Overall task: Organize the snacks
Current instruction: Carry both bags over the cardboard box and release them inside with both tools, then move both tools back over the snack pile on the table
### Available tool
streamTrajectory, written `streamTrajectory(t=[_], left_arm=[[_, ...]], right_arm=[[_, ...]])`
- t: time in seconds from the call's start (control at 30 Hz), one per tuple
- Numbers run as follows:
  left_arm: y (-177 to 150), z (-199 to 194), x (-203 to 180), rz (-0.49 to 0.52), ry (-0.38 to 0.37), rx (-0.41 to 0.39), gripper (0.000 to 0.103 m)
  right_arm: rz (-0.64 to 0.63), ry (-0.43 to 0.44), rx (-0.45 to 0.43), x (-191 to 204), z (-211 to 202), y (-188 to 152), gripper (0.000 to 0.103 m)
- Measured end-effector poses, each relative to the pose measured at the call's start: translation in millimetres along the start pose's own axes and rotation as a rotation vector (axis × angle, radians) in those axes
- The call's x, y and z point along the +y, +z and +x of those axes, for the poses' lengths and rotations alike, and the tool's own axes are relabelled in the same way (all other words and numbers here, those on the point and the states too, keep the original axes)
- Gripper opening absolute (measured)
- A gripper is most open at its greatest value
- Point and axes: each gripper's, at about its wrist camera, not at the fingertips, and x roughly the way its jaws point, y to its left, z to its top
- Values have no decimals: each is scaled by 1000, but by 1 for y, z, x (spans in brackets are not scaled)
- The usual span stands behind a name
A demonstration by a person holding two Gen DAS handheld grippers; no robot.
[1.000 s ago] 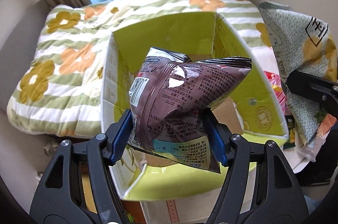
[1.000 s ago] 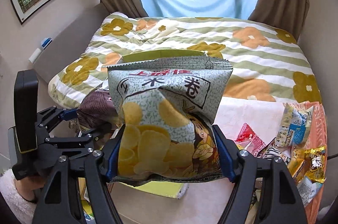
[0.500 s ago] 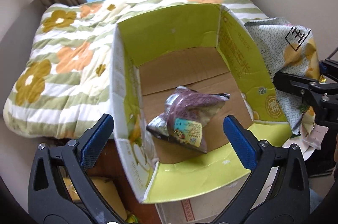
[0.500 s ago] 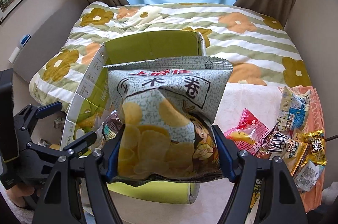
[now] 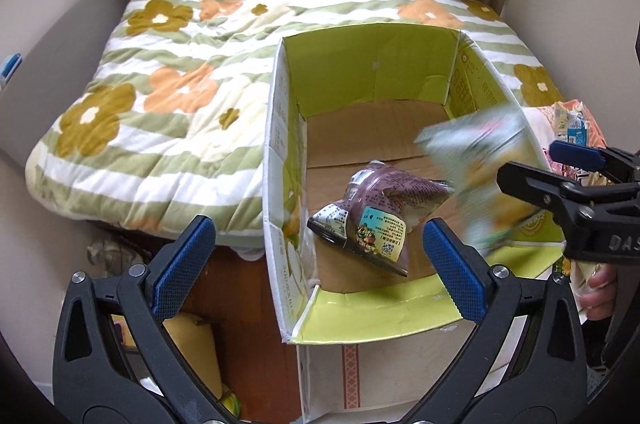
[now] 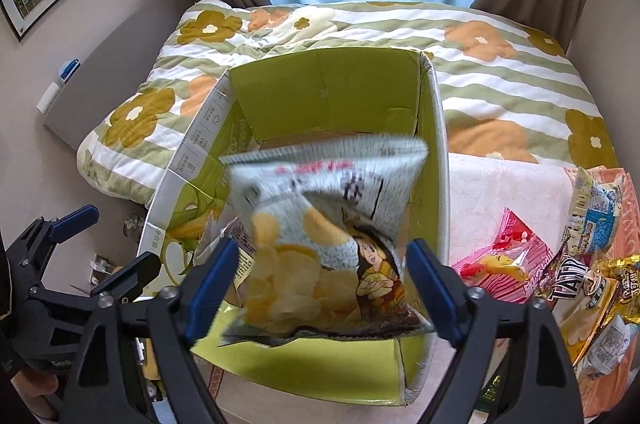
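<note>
Release of chip bag [image 6: 324,236] over box [image 6: 328,91].
Right claw [image 6: 320,288] opening, bag loose between its jaws; left claw [image 5: 316,264] wide, empty. Bag looks light, crushable, slick: grip its sealed edge.

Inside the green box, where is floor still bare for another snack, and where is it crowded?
Bare cardboard shows along the back wall of the box, beyond the brown bag. The front right is crowded: the chip bag sits blurred between the opening right gripper pads. The snack pile is dense.
</note>
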Motion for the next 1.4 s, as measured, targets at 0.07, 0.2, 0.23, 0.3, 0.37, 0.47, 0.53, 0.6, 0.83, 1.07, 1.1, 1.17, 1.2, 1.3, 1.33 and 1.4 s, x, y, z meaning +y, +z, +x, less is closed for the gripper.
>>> streamTrajectory(t=[0.07, 0.2, 0.23, 0.3, 0.37, 0.47, 0.53, 0.6, 0.83, 1.07, 1.1, 1.17, 1.2, 1.3, 1.33, 1.4], left_arm=[[-3, -2, -1, -1, 6, 0, 102], [-9, -3, -2, -2, -5, 3, 102], [-10, -3, -2, 0, -8, 3, 102], [-12, -2, -3, 2, -9, 8, 102], [-14, -3, -3, 5, -15, 14, 102], [-15, -7, -5, 11, -21, 4, 102], [-15, -10, -4, 13, -30, -1, 102], [-15, -14, -4, 17, -53, -9, 102], [-13, -25, -17, 69, -126, -48, 102], [-8, -38, -51, 127, -183, -76, 102], [-7, -40, -58, 133, -191, -80, 102], [-4, -43, -72, 146, -202, -86, 102], [-3, -44, -82, 151, -205, -91, 102], [-1, -48, -109, 162, -217, -99, 103], [-1, -49, -121, 165, -220, -98, 102], [0, -50, -143, 170, -228, -93, 102]], right_arm=[[6, 10, -17, -2, -3, -3, 103], [3, 15, -38, -3, -6, -11, 103], [5, 21, -33, -3, -6, -12, 103], [9, 20, -29, -2, -6, -13, 103], [4, 10, -21, 0, -7, -16, 103], [-5, 5, -30, 3, -14, -20, 103], [-11, -3, -38, 5, -18, -20, 103], [-16, -21, -45, 8, -24, -21, 103], [19, -57, -101, 6, -54, -26, 103], [90, -99, -166, -19, -91, -37, 103], [99, -103, -175, -25, -97, -38, 103], [116, -112, -192, -38, -109, -42, 103], [126, -122, -201, -48, -116, -44, 103], [147, -144, -215, -74, -133, -52, 103], [156, -156, -217, -87, -140, -56, 103], [174, -171, -220, -109, -151, -66, 103]])
